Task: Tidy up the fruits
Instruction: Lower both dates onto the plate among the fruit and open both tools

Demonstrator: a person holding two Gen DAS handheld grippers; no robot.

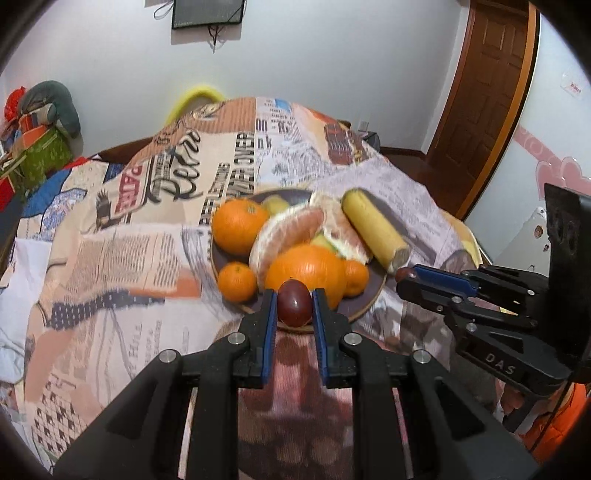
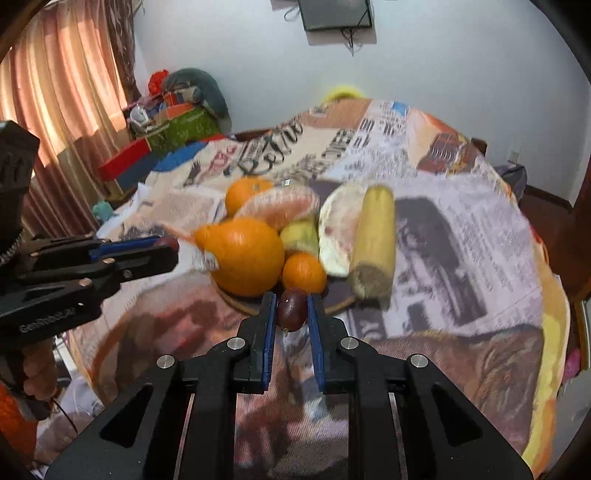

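Observation:
A dark plate (image 1: pixel 364 302) on the table holds oranges (image 1: pixel 306 269), peeled pomelo pieces (image 1: pixel 291 229), a small green fruit and a cut banana (image 1: pixel 373 229). My left gripper (image 1: pixel 294 306) is shut on a dark red grape (image 1: pixel 294 302), held just before the plate's near rim. My right gripper (image 2: pixel 291 308) is shut on another dark red grape (image 2: pixel 291 308), also at the plate's near edge (image 2: pixel 340 299). The right gripper shows at the right of the left wrist view (image 1: pixel 406 275); the left gripper shows at the left of the right wrist view (image 2: pixel 166 245).
A newspaper-print cloth (image 1: pixel 147 240) covers the round table. Boxes and bags (image 1: pixel 37 144) are stacked at the far left by a curtain (image 2: pixel 55 92). A wooden door (image 1: pixel 480 92) stands at the right. A screen (image 1: pixel 207 13) hangs on the wall.

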